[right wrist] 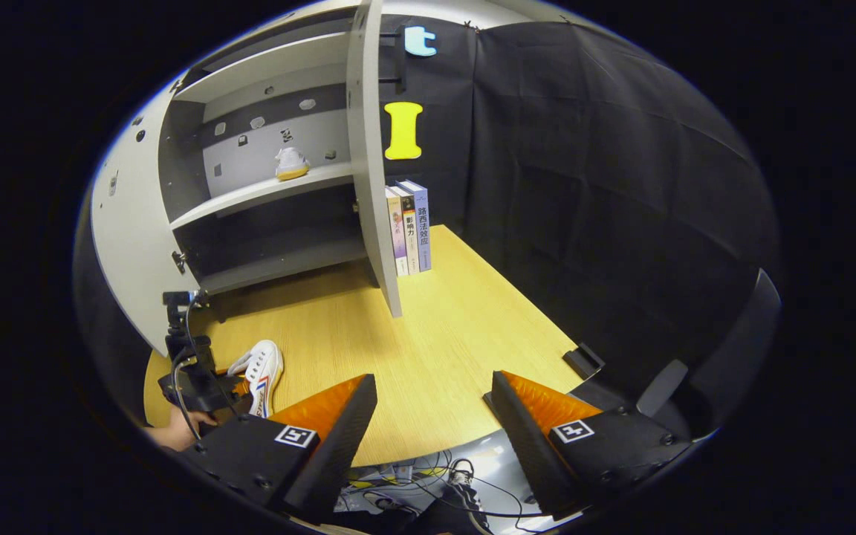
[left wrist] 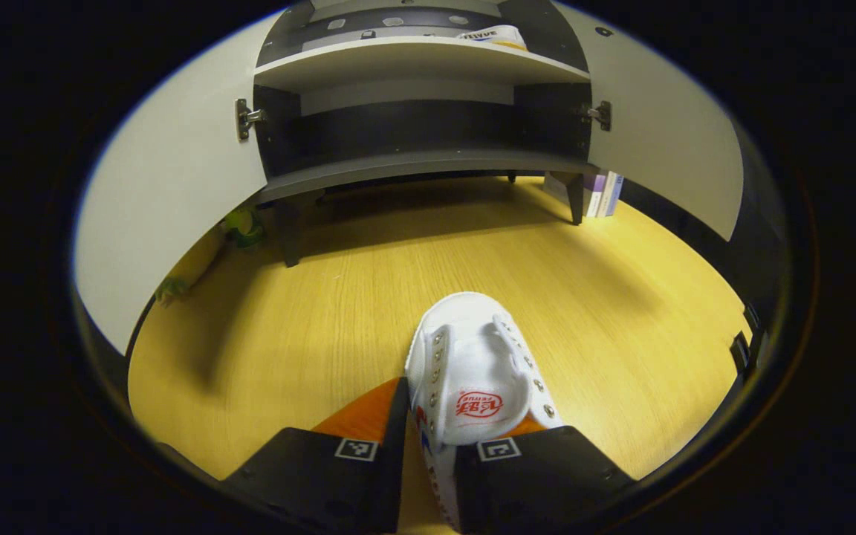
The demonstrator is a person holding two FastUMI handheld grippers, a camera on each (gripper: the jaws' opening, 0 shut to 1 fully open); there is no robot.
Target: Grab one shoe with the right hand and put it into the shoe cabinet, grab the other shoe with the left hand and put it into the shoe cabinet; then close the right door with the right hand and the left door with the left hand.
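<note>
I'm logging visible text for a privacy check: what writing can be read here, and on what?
"路西法效应": right book, spine.
"影响力": middle book, spine.
Left book, spine: too blurred to read.
Red logo inside the shoe: upside down, too small to read.

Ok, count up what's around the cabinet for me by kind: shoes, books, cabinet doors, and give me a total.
Shoes: 2, one on the cabinet shelf, one in the left gripper on the table
Books: 3, upright beside the right door
Cabinet doors: 2, left door and right door, both open
Total: 7
</note>
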